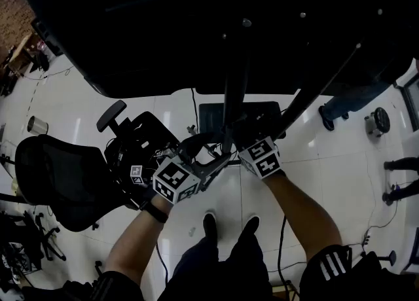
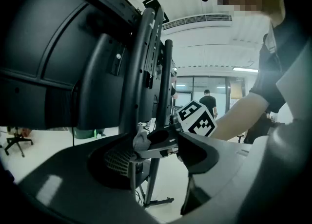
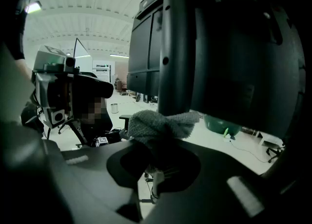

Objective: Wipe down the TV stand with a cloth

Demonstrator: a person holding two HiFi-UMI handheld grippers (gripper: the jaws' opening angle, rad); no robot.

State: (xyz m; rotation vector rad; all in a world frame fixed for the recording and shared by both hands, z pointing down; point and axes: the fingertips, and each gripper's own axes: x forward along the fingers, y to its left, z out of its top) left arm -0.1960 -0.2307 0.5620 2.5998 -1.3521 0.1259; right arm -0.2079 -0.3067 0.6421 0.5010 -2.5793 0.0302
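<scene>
Grey cloth (image 3: pixel 158 123) sits bunched in the clenched fingers of the right gripper (image 3: pixel 158 145), pressed against the dark upright of the TV stand (image 3: pixel 176 47); the left gripper (image 2: pixel 132 142) is just beside that upright on the other side, its fingers drawn together; from the head view both grippers meet low on the pole, under the black screen; a black office chair (image 1: pixel 59 182) stands on the white floor (image 1: pixel 72 103) to the left.
</scene>
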